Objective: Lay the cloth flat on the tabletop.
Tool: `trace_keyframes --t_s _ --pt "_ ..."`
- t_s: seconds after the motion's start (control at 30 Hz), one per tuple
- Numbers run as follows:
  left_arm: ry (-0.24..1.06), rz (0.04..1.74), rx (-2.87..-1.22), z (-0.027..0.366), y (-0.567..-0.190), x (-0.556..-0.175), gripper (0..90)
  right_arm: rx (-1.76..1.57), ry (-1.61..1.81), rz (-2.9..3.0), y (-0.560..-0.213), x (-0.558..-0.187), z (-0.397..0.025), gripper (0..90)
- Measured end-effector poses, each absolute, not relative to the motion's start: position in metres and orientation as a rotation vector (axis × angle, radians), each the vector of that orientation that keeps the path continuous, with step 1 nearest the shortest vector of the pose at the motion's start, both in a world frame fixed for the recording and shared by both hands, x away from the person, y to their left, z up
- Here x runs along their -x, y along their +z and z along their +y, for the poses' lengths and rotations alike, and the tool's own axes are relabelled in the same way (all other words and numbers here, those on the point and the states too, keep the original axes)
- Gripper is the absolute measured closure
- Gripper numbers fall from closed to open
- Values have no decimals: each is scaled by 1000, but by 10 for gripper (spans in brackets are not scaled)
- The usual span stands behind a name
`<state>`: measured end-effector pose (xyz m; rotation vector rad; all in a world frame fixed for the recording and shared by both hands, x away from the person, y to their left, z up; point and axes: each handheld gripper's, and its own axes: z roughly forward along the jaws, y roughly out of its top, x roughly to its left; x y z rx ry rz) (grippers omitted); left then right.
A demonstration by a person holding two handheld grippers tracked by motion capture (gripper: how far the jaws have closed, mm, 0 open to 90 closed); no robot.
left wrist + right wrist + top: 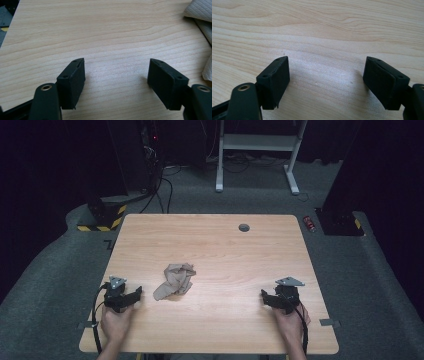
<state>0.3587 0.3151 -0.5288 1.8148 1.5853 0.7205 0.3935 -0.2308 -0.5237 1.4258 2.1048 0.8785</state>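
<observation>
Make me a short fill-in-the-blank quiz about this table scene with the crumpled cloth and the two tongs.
1. The crumpled beige cloth lies nearer the ____ tongs.
2. The jaws of the right tongs stand ____, with bare wood between them.
3. The round grey plug sits near the table's ____ edge.
4. The table top is made of light ____.

Missing words: left; open; far; wood
</observation>
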Motion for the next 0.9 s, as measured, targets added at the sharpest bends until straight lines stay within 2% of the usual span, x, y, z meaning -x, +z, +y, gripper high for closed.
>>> trace_keyframes --t_s 0.23,0.4,0.63,0.9 --pt "721 1597 -1803 315 -529 -358 304 -1430 876 2102 -524 -394 -231 212" --pt "724 1610 -1790 316 -528 -358 345 -1437 873 2096 -524 -394 -232 212" --pt "717 1601 -1802 314 -529 -358 295 -1438 872 2094 -524 -394 -232 213" --pt "688 1618 -1761 315 -528 -357 286 -1437 872 2093 -524 -394 -232 215"
